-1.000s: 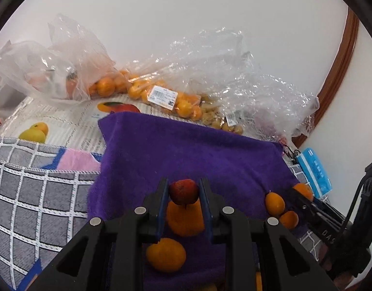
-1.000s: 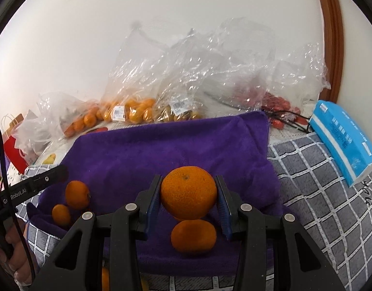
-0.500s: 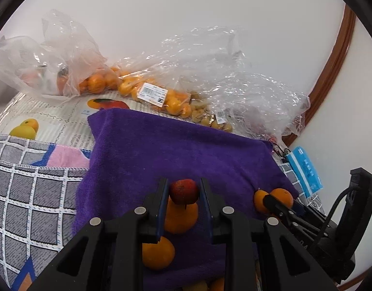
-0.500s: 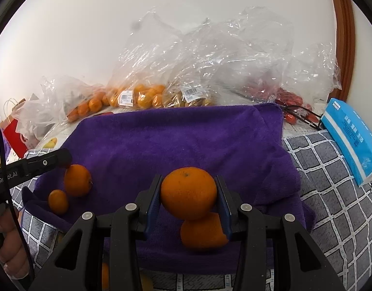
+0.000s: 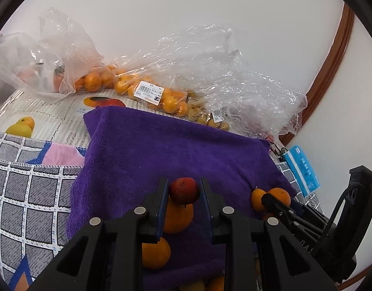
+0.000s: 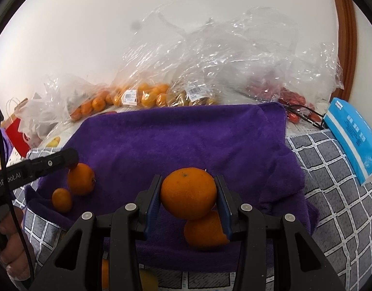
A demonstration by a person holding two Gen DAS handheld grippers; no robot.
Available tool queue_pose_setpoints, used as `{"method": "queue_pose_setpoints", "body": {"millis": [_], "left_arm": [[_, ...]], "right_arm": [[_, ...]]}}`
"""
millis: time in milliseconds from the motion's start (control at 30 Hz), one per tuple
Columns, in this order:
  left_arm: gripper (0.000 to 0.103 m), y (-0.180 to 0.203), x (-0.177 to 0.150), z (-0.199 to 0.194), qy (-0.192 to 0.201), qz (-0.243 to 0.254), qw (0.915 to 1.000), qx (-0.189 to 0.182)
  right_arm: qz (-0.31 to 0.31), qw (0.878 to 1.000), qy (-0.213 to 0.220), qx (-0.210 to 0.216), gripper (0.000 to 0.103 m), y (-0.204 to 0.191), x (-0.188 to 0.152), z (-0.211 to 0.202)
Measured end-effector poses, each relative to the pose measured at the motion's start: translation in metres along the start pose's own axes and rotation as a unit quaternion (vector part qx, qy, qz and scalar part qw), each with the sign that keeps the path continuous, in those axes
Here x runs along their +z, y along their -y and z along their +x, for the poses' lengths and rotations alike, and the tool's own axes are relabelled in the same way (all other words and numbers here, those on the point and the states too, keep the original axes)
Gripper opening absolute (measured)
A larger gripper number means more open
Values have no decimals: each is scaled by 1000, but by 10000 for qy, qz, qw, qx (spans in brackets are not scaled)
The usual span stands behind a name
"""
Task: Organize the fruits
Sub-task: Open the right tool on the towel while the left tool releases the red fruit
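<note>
A purple towel [image 5: 176,150] [image 6: 186,135] covers the middle of the table. My left gripper [image 5: 183,190] is shut on a small red fruit [image 5: 184,190], held just above an orange [image 5: 178,217] on the towel's near edge; another orange [image 5: 154,252] lies closer still. My right gripper [image 6: 188,192] is shut on a large orange [image 6: 188,192] over a further orange [image 6: 205,232] on the towel. In the right wrist view the left gripper's fingers [image 6: 52,161] reach in beside two oranges [image 6: 80,179], [image 6: 62,199]. The right gripper's fingers [image 5: 278,206] show by two oranges [image 5: 279,194].
Clear plastic bags of oranges [image 5: 93,82] [image 6: 149,94], small yellow fruit [image 6: 198,99] and red fruit [image 6: 290,97] line the wall behind the towel. A blue tissue pack [image 5: 302,169] [image 6: 353,140] lies at the right on the grey checked cloth [image 6: 336,198]. A person's hand [image 6: 8,247] grips the left tool.
Both grippers keep their fruit. The views have shifted slightly, the towel sitting a little lower and the loose oranges drifting beneath the fingers; the right gripper shows further in at the left view's right edge.
</note>
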State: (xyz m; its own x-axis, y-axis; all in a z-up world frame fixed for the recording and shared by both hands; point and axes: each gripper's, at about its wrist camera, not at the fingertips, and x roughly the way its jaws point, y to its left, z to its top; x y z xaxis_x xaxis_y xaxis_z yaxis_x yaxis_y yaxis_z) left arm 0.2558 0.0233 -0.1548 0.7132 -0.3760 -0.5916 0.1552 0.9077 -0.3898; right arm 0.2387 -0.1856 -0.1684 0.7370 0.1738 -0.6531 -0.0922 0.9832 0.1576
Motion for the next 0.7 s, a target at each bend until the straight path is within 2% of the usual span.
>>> {"method": "queue_pose_setpoints", "body": {"millis": [167, 233, 467, 633, 700], "left_arm": [[25, 4, -2, 2, 20, 128, 9999, 12], [28, 6, -3, 1, 28, 145, 9999, -18], [37, 4, -2, 2, 52, 103, 9999, -21], [55, 4, -2, 1, 55, 68, 9999, -66], [58, 7, -3, 1, 58, 126, 9999, -82]], "right_arm": [[52, 9999, 1, 92, 45, -1, 1, -3], [-20, 10000, 15, 69, 49, -4, 0, -3], [-51, 10000, 76, 14, 50, -5, 0, -5], [120, 9999, 117, 29, 50, 2, 1, -7], [67, 9999, 79, 77, 50, 0, 1, -6]]}}
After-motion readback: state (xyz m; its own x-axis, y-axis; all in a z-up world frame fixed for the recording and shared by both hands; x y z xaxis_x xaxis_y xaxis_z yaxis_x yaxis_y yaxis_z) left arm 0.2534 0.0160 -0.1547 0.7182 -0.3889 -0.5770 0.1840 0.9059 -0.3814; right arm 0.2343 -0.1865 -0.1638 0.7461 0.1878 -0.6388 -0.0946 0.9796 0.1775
